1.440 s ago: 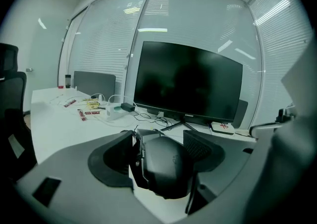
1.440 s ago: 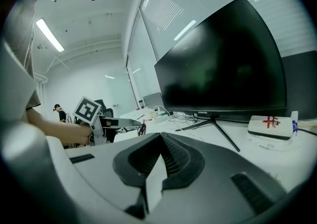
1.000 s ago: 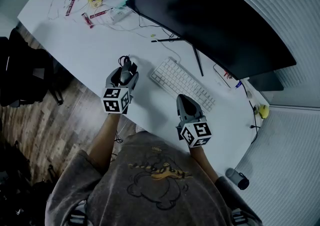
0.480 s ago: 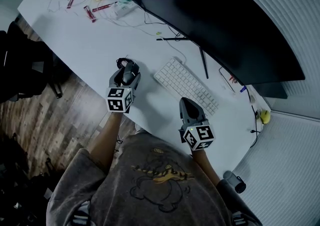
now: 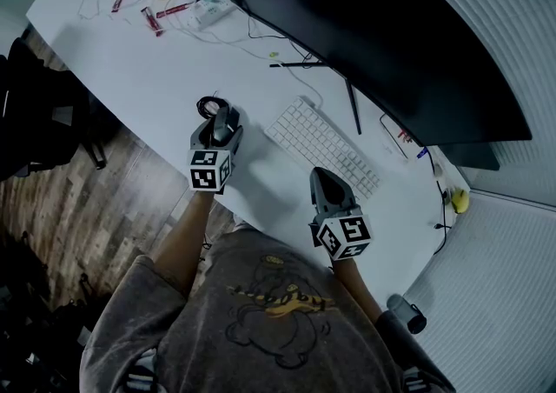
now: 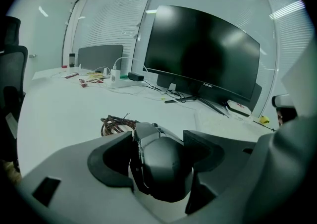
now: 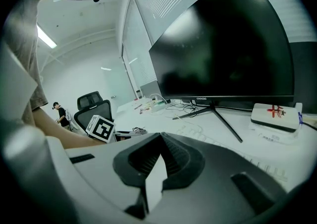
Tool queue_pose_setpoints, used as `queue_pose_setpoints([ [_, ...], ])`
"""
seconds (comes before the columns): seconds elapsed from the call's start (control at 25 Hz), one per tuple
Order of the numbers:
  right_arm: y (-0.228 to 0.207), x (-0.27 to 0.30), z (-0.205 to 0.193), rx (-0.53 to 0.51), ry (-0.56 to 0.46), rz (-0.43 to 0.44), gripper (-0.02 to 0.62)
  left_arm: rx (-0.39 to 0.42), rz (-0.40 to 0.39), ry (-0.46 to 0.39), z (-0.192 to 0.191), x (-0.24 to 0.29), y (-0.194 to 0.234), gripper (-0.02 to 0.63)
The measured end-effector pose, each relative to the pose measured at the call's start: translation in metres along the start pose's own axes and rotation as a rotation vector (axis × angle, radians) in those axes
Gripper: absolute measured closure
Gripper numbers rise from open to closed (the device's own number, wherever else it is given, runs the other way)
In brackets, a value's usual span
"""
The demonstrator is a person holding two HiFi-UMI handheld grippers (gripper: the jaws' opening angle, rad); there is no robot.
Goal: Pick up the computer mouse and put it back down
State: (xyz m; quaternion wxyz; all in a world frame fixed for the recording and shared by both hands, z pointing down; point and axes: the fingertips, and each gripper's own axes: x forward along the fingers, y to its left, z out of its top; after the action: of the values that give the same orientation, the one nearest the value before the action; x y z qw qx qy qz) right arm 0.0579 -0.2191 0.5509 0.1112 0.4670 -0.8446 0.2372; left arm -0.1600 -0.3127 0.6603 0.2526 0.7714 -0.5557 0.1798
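A dark computer mouse [image 5: 222,124] sits between the jaws of my left gripper [image 5: 221,128], left of the keyboard. In the left gripper view the mouse [image 6: 161,168] fills the gap, and both pads of the left gripper [image 6: 158,141] press on its sides. It hangs low over the white desk [image 5: 130,61]; whether it touches the desk I cannot tell. Its coiled cable [image 6: 115,125] lies just beyond it. My right gripper [image 5: 322,176] hovers before the keyboard, and in its own view the right gripper [image 7: 159,136] has its jaws together with nothing in them.
A white keyboard [image 5: 317,146] lies between the grippers, below a big dark monitor [image 5: 373,26] on a thin stand. A power strip, wires and small packets [image 5: 187,4] clutter the far left. A black chair [image 5: 35,113] stands off the desk's left edge.
My left gripper has sunk toward the desk with the mouse still between its jaws. The right gripper has stayed where it was.
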Motion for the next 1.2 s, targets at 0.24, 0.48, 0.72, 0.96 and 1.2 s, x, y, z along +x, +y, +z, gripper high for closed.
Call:
queue_pose_setpoints([
  [0.24, 0.001, 0.0, 0.002, -0.002, -0.005, -0.001, 0.589, 0.009, 0.016, 0.038, -0.007, 0.009, 0.002, 0.276],
  [0.48, -0.002, -0.007, 0.002, -0.005, -0.006, -0.009, 0.589, 0.028, 0.03, 0.042, -0.008, 0.01, 0.002, 0.276],
  [0.72, -0.001, -0.01, 0.005, -0.013, -0.012, -0.005, 0.589, 0.035, 0.035, 0.069, -0.01, 0.013, 0.001, 0.276],
  [0.96, 0.003, -0.014, 0.008, -0.021, -0.026, 0.005, 0.589, 0.026, 0.051, 0.061, -0.005, 0.005, 0.004, 0.276],
  [1.2, 0.007, -0.019, 0.012, -0.033, -0.052, 0.018, 0.589, 0.03, 0.043, 0.006, 0.017, -0.012, 0.001, 0.276],
])
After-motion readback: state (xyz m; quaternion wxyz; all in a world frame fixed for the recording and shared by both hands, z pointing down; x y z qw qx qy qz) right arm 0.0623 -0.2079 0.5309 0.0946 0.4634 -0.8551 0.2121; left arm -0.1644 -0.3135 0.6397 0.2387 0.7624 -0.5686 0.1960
